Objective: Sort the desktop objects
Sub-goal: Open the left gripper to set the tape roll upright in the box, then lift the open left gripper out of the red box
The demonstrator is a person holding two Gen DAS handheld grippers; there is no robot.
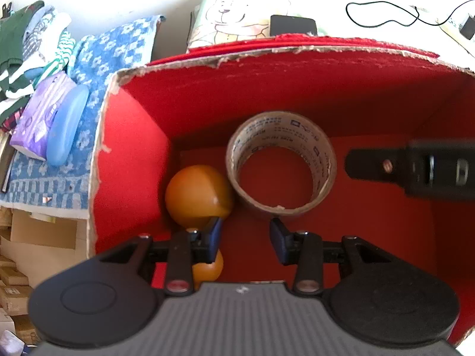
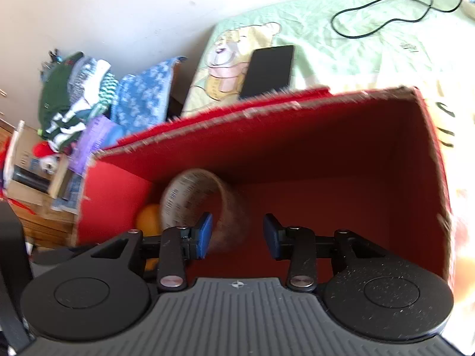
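An open red cardboard box [image 1: 139,154] holds a roll of brown packing tape [image 1: 280,160] and an orange [image 1: 197,195]; a second orange [image 1: 209,268] shows below my left finger. My left gripper [image 1: 246,241] is open and empty above the box floor, just in front of the tape. The right gripper's black body [image 1: 415,167] reaches in from the right. In the blurred right wrist view, my right gripper [image 2: 237,234] is open and empty over the box [image 2: 326,136], with the tape roll [image 2: 202,201] and an orange [image 2: 150,219] beyond its left finger.
A purple tissue pack [image 1: 38,115] and a blue case [image 1: 66,124] lie on a blue patterned cloth [image 1: 115,50] left of the box. Folded clothes [image 1: 26,47] sit behind. A black phone [image 2: 268,71] and a black cable [image 2: 383,12] lie on the bear-print sheet [image 2: 341,44].
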